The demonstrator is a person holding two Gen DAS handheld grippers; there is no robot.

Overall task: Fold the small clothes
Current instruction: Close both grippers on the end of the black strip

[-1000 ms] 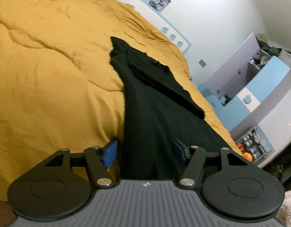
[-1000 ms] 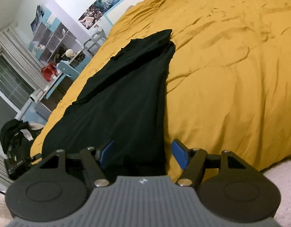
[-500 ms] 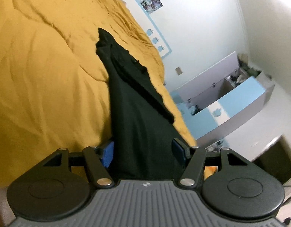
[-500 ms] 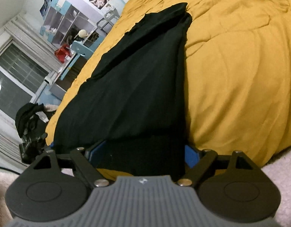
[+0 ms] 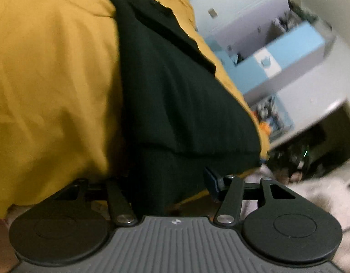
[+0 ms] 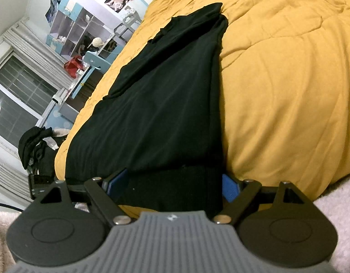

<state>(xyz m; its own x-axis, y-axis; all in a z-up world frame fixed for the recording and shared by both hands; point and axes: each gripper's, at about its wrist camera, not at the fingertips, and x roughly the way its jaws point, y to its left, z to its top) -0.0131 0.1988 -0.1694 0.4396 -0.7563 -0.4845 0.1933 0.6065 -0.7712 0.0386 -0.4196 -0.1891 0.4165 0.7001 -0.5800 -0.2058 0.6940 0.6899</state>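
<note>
A black garment [image 5: 175, 95] lies lengthwise on the mustard-yellow bed cover [image 5: 52, 72], folded into a long strip; its ribbed hem hangs over the near bed edge. It also shows in the right wrist view [image 6: 161, 104]. My left gripper [image 5: 170, 182] is open, its jaws standing either side of the hem; the left finger is hidden by cloth. My right gripper [image 6: 172, 184] is open too, its blue pads [image 6: 229, 186] flanking the hem's other corner.
The yellow cover [image 6: 284, 86] spreads wide beside the garment. Blue and white cabinets [image 5: 286, 52] stand beyond the bed. A window [image 6: 18, 95], shelves [image 6: 79, 34] and dark clothes on the floor [image 6: 36, 143] lie to the left. Pale fluffy rug [image 5: 316, 195] below.
Both grippers have dropped lower and closer to the near bed edge, so the garment's hem now sits between each pair of jaws. The left view is blurred by motion.
</note>
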